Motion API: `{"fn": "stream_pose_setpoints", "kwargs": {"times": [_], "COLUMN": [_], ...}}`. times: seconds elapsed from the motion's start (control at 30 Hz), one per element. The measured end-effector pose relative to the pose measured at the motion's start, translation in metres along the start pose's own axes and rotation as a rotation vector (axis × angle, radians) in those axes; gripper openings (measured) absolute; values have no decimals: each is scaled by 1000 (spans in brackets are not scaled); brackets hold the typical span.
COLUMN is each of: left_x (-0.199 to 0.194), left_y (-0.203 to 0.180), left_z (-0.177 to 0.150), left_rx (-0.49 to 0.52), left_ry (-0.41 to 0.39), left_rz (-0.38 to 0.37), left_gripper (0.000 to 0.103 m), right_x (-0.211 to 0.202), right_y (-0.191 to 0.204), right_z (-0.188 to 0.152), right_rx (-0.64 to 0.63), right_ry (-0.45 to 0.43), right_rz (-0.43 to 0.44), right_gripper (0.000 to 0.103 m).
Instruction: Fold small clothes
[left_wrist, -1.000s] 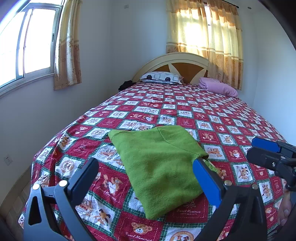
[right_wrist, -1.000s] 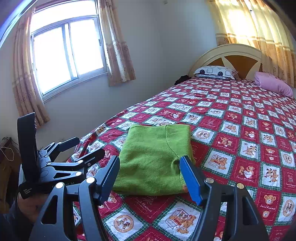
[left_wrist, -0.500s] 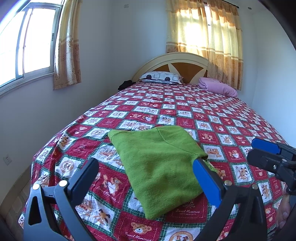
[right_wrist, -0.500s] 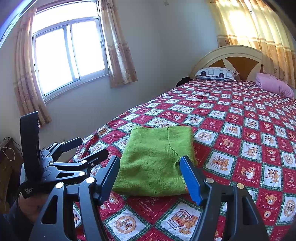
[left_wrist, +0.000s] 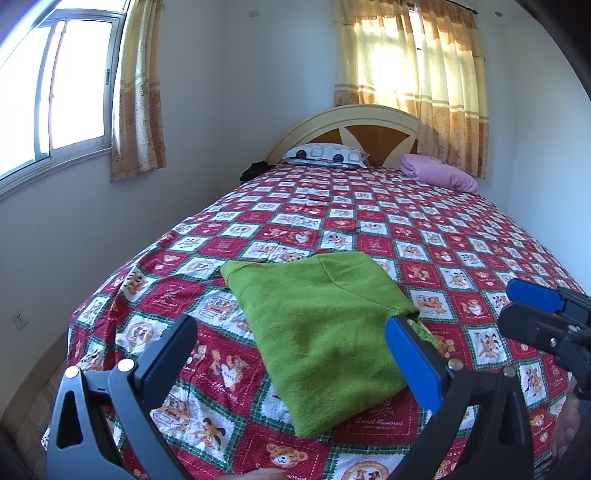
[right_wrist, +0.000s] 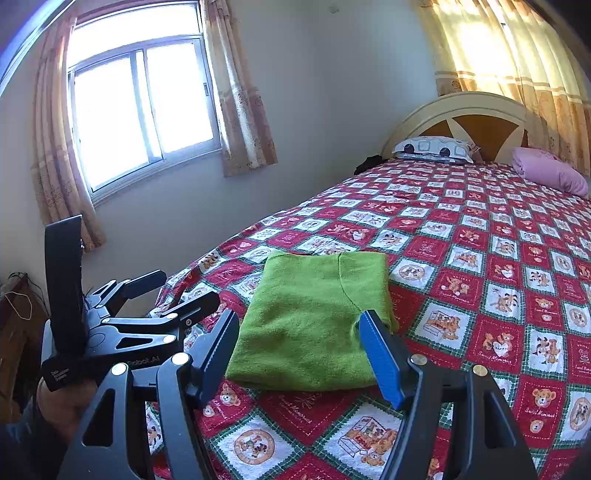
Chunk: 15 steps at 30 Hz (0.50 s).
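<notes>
A green knit garment (left_wrist: 321, 328) lies folded into a flat rectangle on the bed's near end; it also shows in the right wrist view (right_wrist: 314, 321). My left gripper (left_wrist: 291, 350) is open and empty, held above and short of the garment's near edge. My right gripper (right_wrist: 299, 350) is open and empty, also held short of the garment. The right gripper shows at the right edge of the left wrist view (left_wrist: 543, 317). The left gripper shows at the left of the right wrist view (right_wrist: 122, 321).
The bed has a red patchwork bear-print cover (left_wrist: 369, 221). A patterned pillow (left_wrist: 325, 155), a pink folded cloth (left_wrist: 439, 177) and a dark item (left_wrist: 253, 170) lie by the headboard. A wall with a window (right_wrist: 144, 110) runs along the bed's left side.
Both grippers have drawn back and risen slightly, so the garment sits a little lower in each view. Both stay open. The garment has not moved.
</notes>
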<state>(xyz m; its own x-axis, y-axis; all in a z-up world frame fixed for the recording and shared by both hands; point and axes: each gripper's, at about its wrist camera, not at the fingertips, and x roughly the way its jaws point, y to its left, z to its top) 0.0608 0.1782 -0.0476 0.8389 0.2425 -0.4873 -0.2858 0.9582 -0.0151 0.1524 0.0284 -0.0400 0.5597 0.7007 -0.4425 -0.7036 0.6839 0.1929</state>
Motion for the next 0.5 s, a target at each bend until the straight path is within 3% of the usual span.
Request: {"fn": "stream_pose_setpoints", "kwargs": {"times": [0.5], "left_x": [7], "left_y": [7], "left_z": [-1], "left_rx": [8], "left_ry": [6], "left_rz": [35], "left_gripper": [103], "right_x": [10], "right_y": [8], "right_z": [-8], "right_rx": [-23], "right_ry": [34], "right_rz": [18], "right_gripper": [69]}}
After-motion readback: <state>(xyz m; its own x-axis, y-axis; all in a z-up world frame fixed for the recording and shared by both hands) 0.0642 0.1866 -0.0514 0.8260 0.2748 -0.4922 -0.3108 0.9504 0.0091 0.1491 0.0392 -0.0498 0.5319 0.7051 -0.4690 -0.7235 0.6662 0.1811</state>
